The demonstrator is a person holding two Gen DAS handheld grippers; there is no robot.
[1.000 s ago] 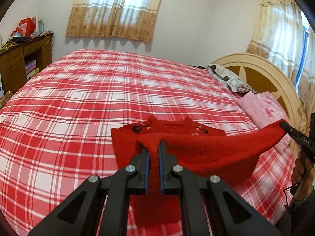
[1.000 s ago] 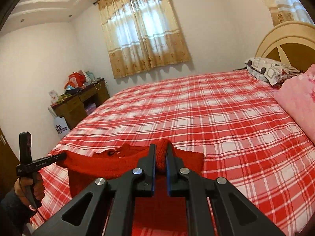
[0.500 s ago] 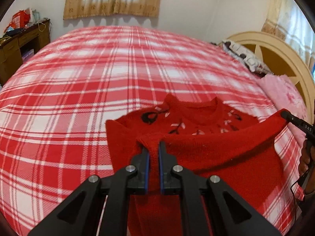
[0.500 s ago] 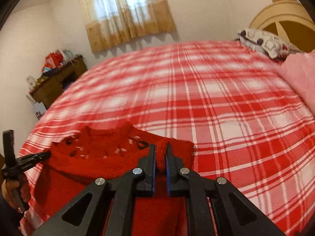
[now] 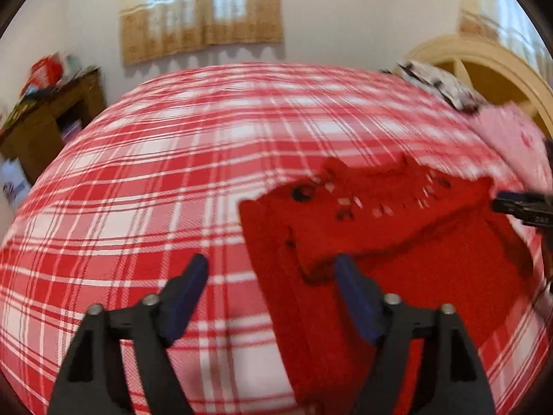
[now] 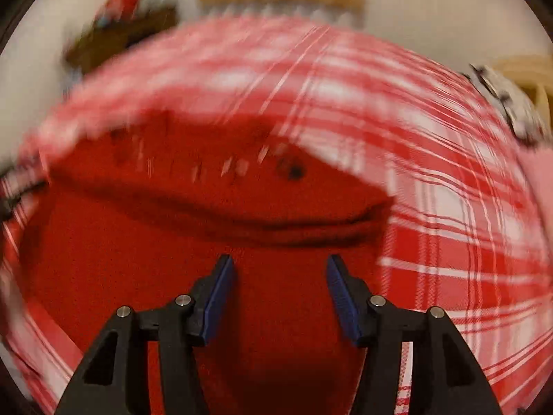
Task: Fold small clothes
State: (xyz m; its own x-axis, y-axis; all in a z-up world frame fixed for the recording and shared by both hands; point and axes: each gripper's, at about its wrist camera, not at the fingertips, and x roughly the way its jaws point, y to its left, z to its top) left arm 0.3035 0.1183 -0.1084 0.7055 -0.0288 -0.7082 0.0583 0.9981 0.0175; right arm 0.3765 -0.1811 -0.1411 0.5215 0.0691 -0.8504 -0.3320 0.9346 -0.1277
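Note:
A small red knitted sweater (image 5: pixel 387 228) with black and white trim at the collar lies on the red-and-white plaid bed, its top part folded over the lower part. My left gripper (image 5: pixel 271 276) is open and empty, just left of the sweater's folded edge. My right gripper (image 6: pixel 279 276) is open and empty above the sweater's lower part (image 6: pixel 262 311); the fold line (image 6: pixel 242 218) runs across ahead of it. The right gripper's tip also shows in the left wrist view (image 5: pixel 518 207) at the sweater's right edge. Both views are motion-blurred.
The plaid bedspread (image 5: pixel 172 190) covers a large bed. A cream headboard (image 5: pixel 490 69), patterned pillow (image 5: pixel 435 83) and pink blanket (image 5: pixel 511 135) are at the right. A wooden desk (image 5: pixel 45 121) with clutter stands at the left wall.
Both grippers have opened and let go of the sweater's edge. The folded part now lies on the sweater. Both cameras have drawn back and are moving.

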